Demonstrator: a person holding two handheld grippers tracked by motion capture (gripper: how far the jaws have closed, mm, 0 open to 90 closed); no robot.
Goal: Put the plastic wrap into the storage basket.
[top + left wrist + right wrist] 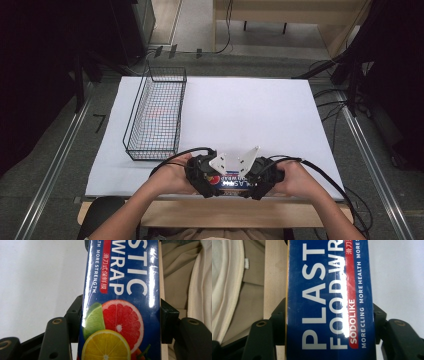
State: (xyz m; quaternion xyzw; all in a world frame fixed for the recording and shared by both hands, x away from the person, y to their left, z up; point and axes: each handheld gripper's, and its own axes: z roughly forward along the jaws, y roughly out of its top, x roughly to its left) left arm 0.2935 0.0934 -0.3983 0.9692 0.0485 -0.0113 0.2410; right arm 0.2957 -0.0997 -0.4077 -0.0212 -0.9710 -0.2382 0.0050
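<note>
Blue cardboard plastic-wrap box (232, 183) lies near the black wire basket (155, 115), gripped endwise for a balanced two-handed lift. Left gripper (120, 322) pinches its fruit-printed end. Right gripper (330, 322) brackets the lettered end, pads seemingly touching.

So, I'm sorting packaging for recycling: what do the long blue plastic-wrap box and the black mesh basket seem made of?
Long blue plastic-wrap box: likely glossy printed cardboard; sharp folded edges and bright glare streaks. Black mesh basket: thin wire grid, probably coated metal, see-through walls, matte finish.
</note>
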